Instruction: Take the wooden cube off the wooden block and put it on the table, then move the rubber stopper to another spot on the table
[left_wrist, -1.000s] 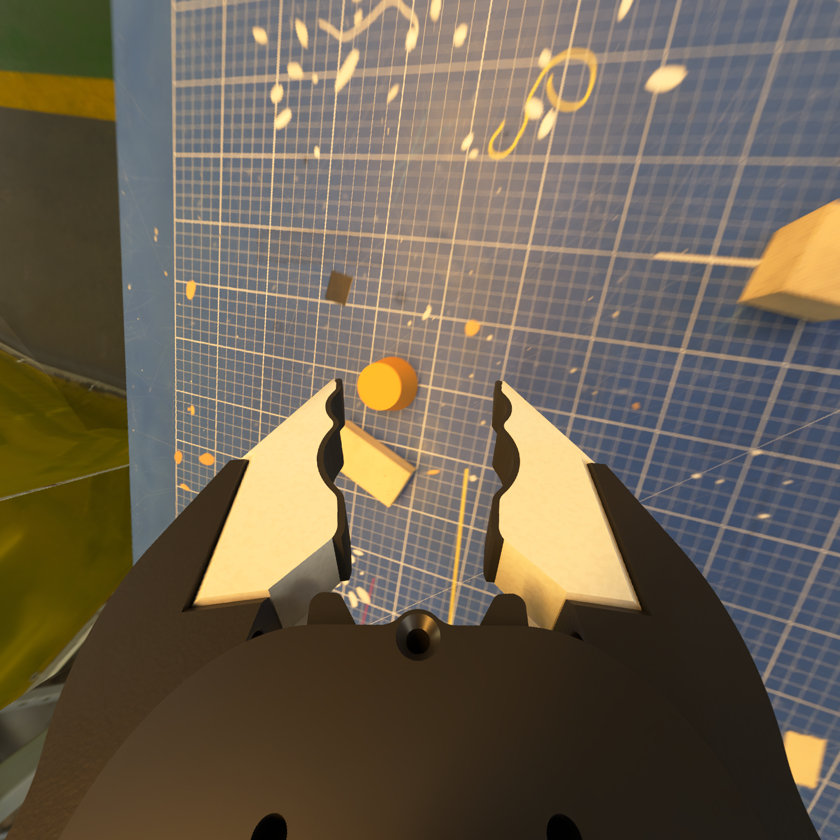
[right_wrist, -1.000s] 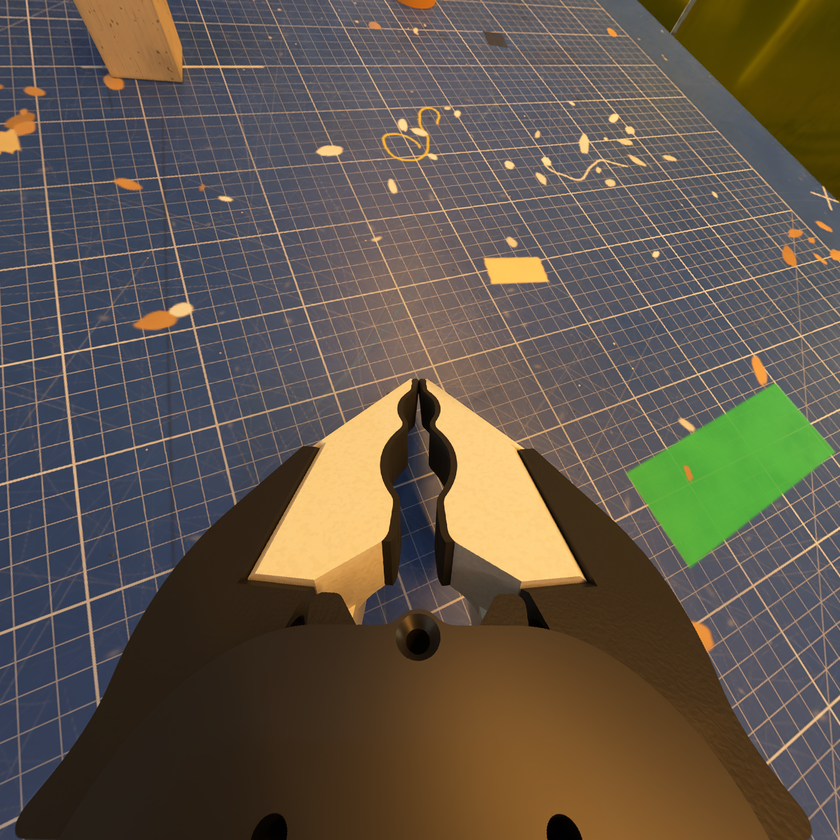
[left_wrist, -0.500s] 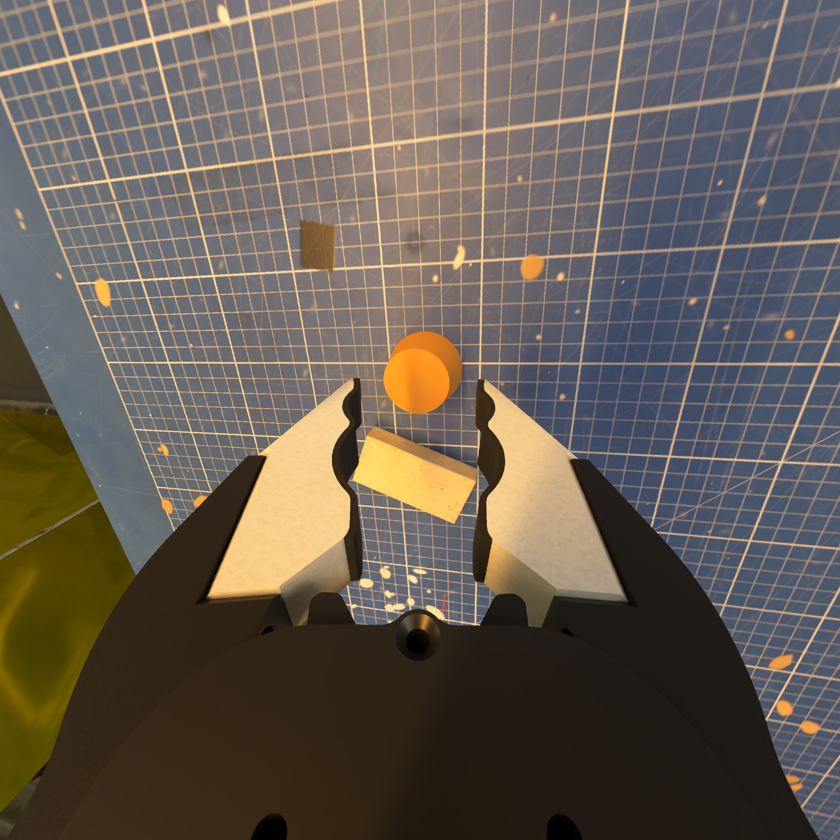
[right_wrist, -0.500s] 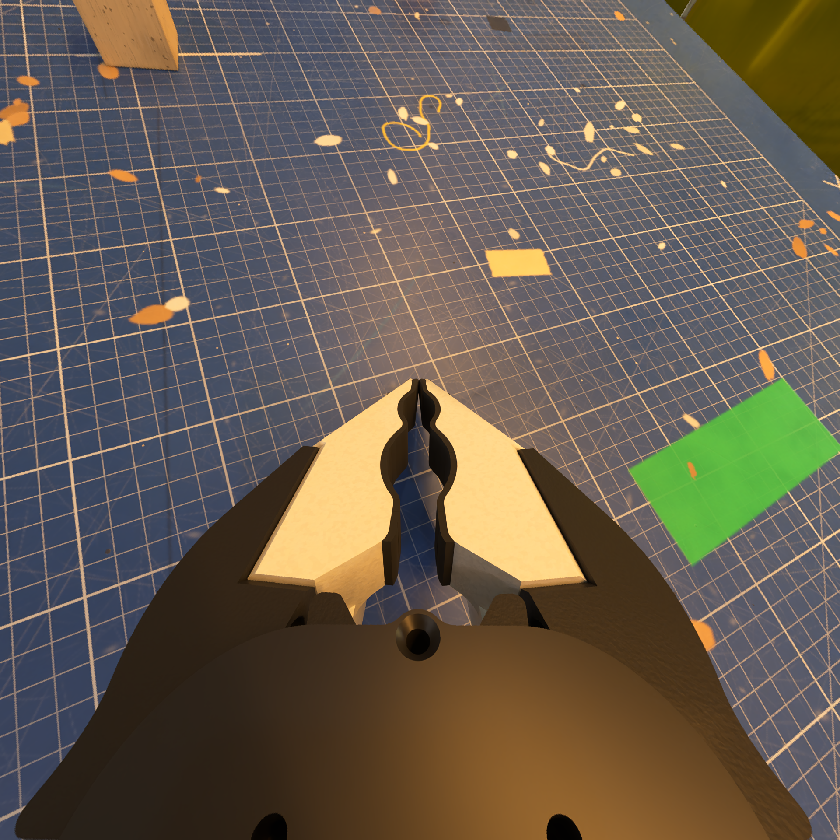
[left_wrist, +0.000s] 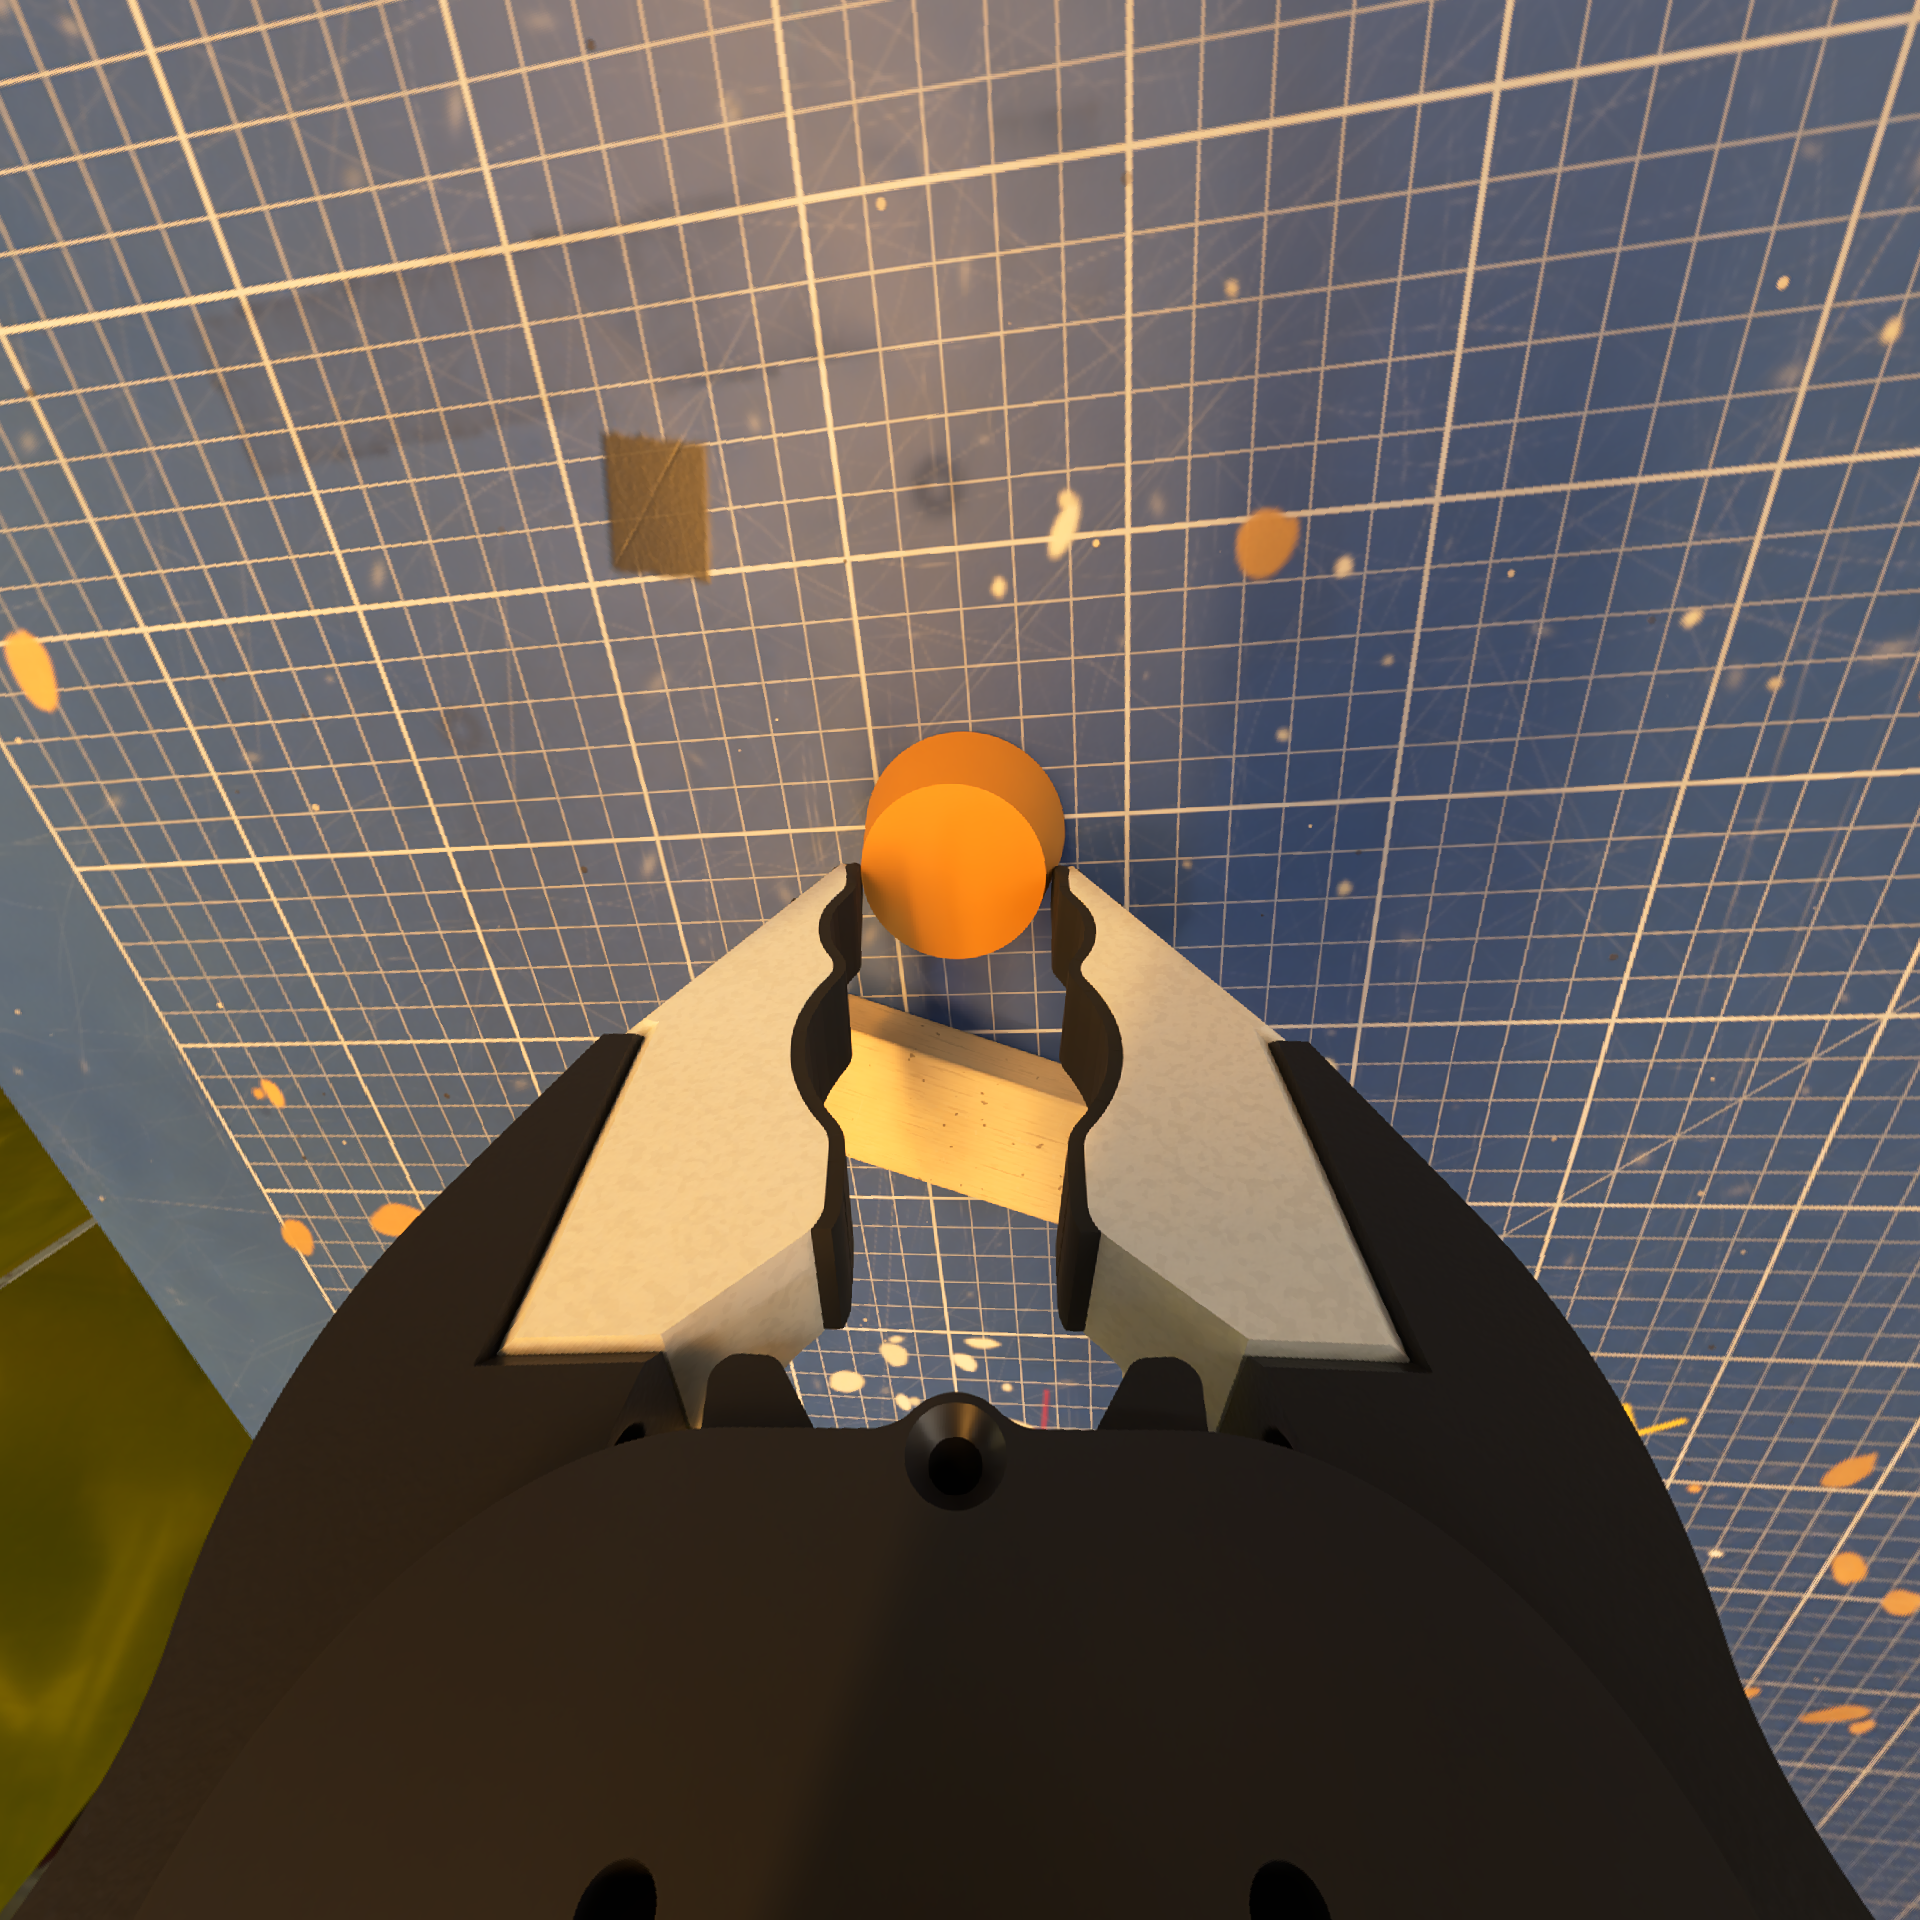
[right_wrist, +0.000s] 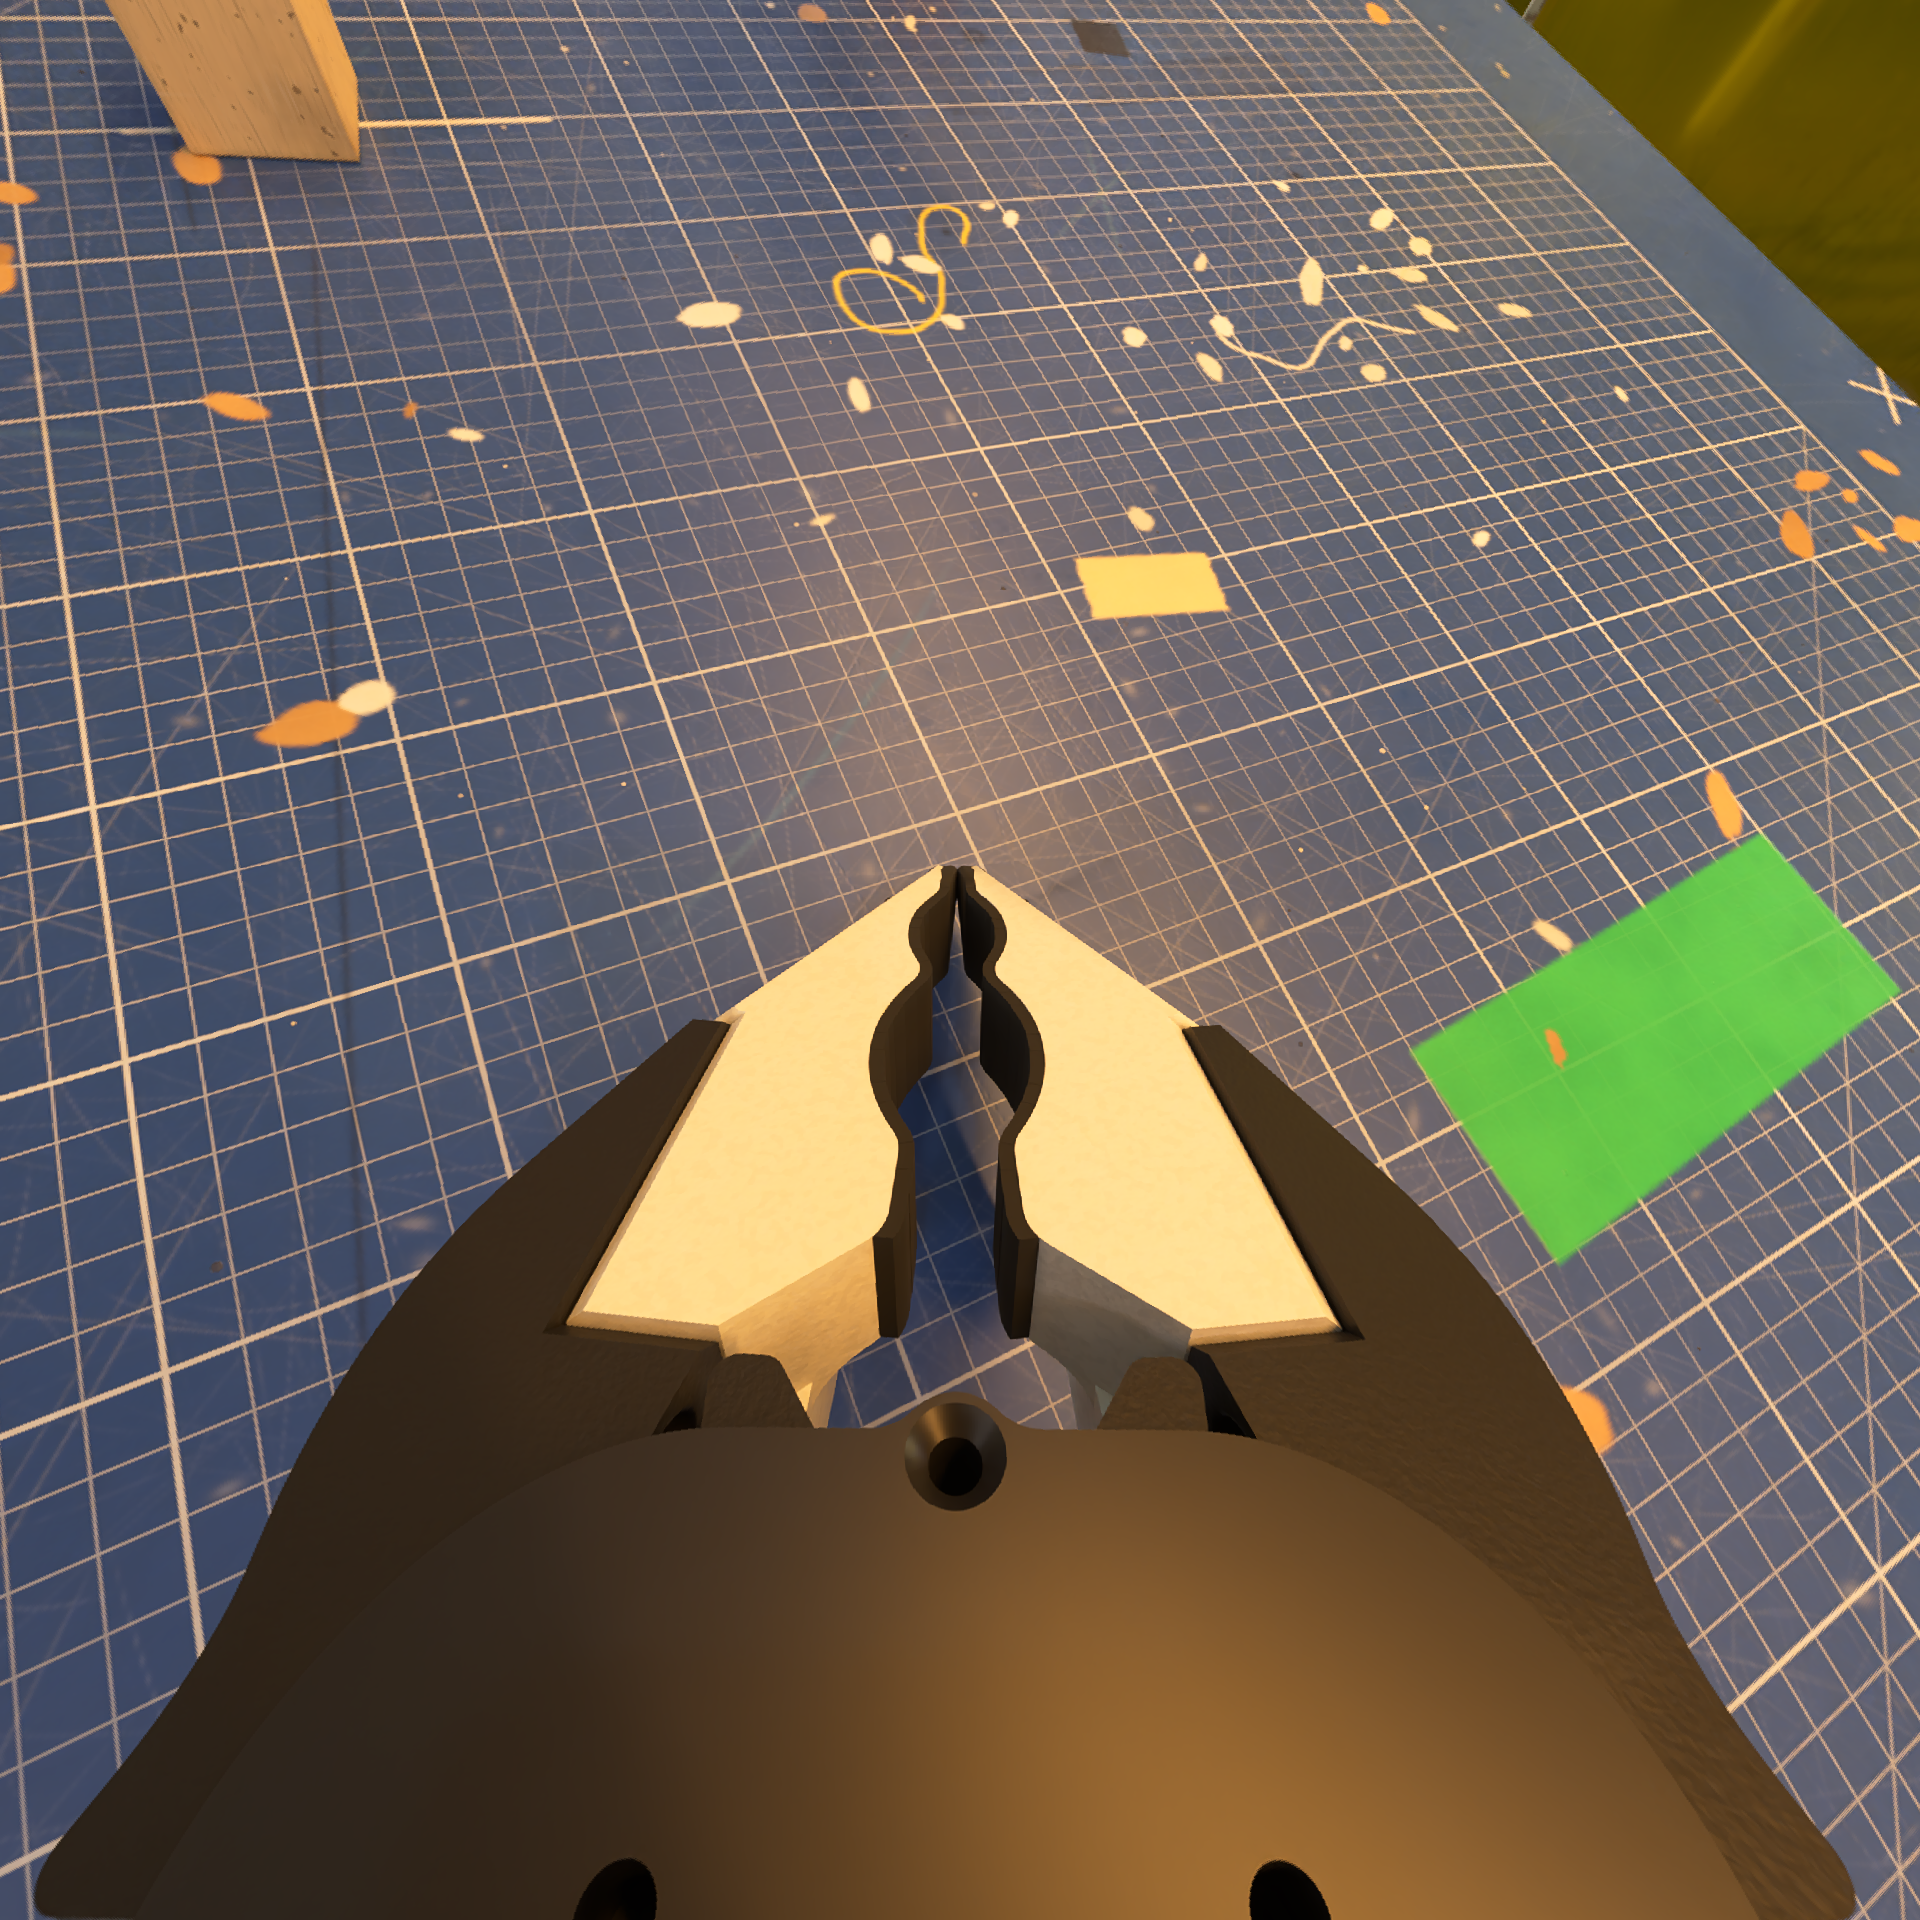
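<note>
Right now the orange rubber stopper stands on the blue gridded surface, between the tips of the left gripper, whose fingers are apart on either side of it. Nearer, the wooden cube lies on the surface between those fingers. Well apart, the right gripper has its fingers together, empty, and the wooden block stands far left.

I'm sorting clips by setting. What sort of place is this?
Probably a craft or workshop bench: a blue gridded cutting mat spattered with paint, with a wooden block and an orange rubber stopper on it.
</note>
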